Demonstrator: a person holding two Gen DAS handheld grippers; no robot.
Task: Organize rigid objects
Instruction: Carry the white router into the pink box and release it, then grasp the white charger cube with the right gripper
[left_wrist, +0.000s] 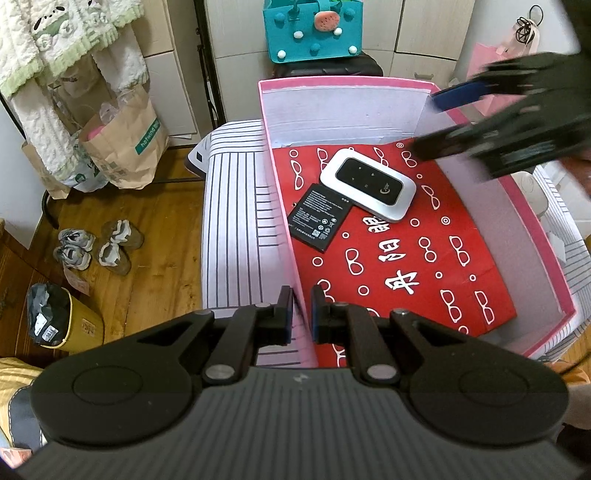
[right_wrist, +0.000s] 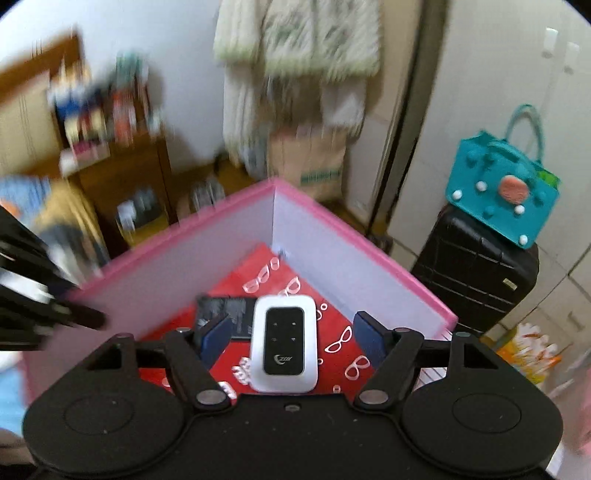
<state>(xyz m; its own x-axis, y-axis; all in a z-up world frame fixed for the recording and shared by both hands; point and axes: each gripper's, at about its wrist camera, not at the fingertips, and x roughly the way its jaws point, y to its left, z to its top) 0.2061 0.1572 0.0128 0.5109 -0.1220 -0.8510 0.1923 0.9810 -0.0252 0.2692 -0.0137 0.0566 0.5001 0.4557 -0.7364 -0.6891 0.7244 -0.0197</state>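
The left gripper (left_wrist: 302, 310) has its jaws clamped on the near-left wall of the pink box (left_wrist: 532, 206), one pad on each side of it. Ahead and right of those jaws, on the red liner (left_wrist: 406, 266), a black battery (left_wrist: 320, 217) touches the white pocket router (left_wrist: 368, 189). The right gripper (right_wrist: 291, 338) hovers with jaws wide and empty above the router, clear of the box walls.

box (left_wrist: 436, 83): open on top, pink walls all round block entry from the sides | floor: router (left_wrist: 368, 183) and battery (left_wrist: 319, 217) touching, toward the far left; red near half bare | left tongs (left_wrist: 302, 314) clamp the near-left wall | right tongs (right_wrist: 291, 338) gape above router
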